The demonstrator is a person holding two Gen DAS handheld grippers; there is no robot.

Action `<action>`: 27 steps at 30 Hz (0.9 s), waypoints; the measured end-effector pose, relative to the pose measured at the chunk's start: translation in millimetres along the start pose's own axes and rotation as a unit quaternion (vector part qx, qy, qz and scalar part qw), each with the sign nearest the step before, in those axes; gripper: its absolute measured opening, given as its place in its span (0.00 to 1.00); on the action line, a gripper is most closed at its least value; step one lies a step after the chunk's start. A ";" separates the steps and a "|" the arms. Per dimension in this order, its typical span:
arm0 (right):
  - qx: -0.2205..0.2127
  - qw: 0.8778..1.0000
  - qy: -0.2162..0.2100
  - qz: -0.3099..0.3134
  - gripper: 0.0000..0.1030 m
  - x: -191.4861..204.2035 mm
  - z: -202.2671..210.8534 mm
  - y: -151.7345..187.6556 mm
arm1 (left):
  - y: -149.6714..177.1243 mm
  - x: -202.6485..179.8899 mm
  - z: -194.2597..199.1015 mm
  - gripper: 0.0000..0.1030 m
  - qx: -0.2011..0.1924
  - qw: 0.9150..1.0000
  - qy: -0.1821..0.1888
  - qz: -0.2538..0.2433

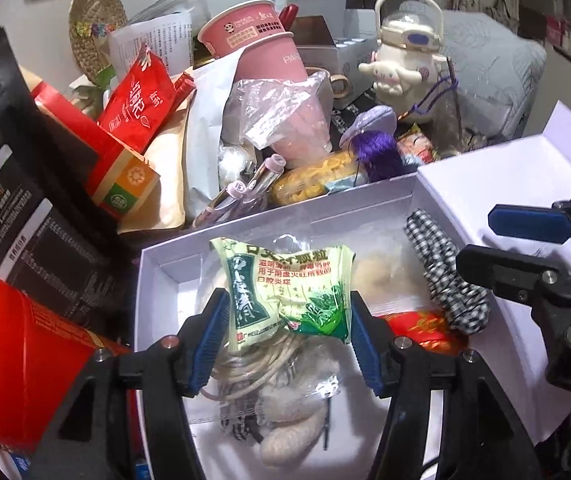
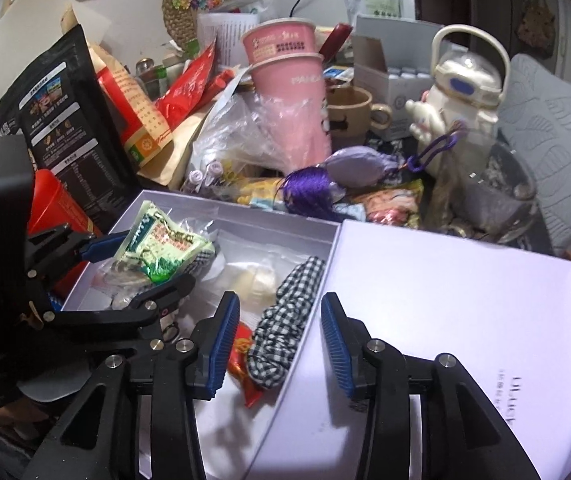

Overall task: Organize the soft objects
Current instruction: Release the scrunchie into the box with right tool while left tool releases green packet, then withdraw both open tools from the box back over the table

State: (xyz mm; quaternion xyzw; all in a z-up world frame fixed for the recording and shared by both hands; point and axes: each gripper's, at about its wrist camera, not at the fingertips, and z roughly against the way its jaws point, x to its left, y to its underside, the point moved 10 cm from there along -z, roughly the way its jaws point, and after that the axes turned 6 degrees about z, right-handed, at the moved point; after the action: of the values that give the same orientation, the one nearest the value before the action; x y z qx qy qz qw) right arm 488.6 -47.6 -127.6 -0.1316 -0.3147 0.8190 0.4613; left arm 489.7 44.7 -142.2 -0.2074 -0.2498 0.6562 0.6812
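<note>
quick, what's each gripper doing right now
Left gripper: shut on the green packet, over the white box.
Right gripper: open, holding nothing, above the box edge beside the checked cloth.

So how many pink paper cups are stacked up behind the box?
2: the upper pink cup is nested in the lower pink cup, behind the white box. More could be hidden inside the stack.

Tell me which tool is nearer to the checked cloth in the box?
Right. The right tool hovers open directly over the checked cloth. The left tool is at the other side of the box, shut on the green packet.
</note>
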 end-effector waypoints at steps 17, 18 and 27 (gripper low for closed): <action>-0.025 0.999 0.024 0.015 0.48 -0.3 24.2 -8.3 | -5.9 -8.8 17.7 0.73 -0.001 0.995 0.083 0.058; -0.025 0.999 0.025 0.014 0.49 -1.2 24.8 -8.6 | -5.5 -10.0 17.7 0.74 -0.002 0.996 0.079 0.052; -0.038 0.999 0.022 -0.005 0.50 -3.7 37.0 -5.5 | -8.3 -10.4 34.8 0.74 -0.027 0.996 0.067 0.054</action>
State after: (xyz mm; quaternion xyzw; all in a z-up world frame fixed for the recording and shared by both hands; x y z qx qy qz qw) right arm 475.5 -63.2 -96.0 -0.1652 -0.3365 0.8010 0.4668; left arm 474.8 32.3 -110.5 -0.2829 -0.2097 0.6695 0.6540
